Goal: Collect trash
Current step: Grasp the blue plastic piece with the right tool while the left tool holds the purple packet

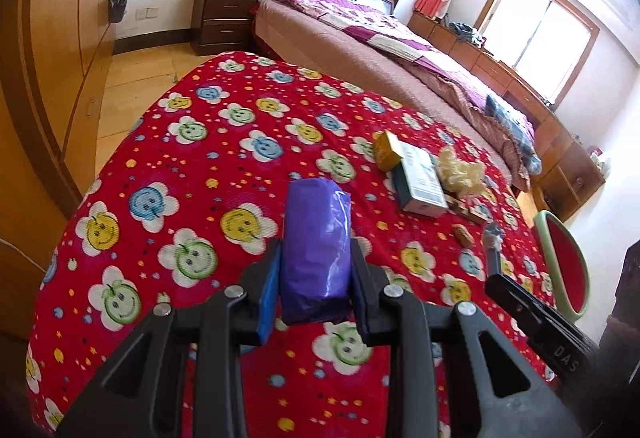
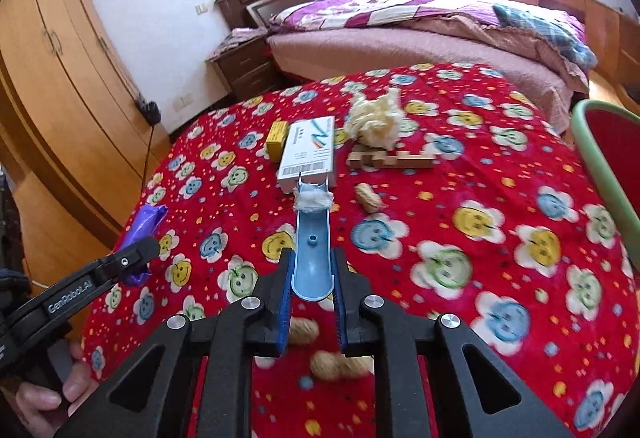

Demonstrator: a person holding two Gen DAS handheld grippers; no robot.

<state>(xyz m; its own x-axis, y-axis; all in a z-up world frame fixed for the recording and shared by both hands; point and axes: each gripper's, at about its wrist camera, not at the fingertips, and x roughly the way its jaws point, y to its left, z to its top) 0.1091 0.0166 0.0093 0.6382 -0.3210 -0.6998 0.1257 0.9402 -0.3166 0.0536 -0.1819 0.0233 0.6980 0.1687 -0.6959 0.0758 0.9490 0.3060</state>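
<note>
Left gripper [image 1: 316, 274]: its jaws pinch a purple bag roll [image 1: 316, 238], held up over the red cloth [image 1: 192, 165].
Right gripper [image 2: 312, 278]: its jaws squeeze a blue stick [image 2: 312, 238] with a fluffy white tip [image 2: 313, 198].
Trash: white box [image 2: 308, 153], yellow box [image 2: 278, 139], crumpled paper [image 2: 376, 121] and peanuts [image 2: 370, 197] lie together on the cloth.
Bin: green rim [image 2: 600, 165] at the right edge.
Do it well: push slowly toward the bin, keep both grips tight.

Daylight is streaming through the far-right window [image 1: 536, 33]; a dark wooden bed [image 1: 360, 37] is standing beside left-hand wardrobes [image 1: 60, 37].
</note>
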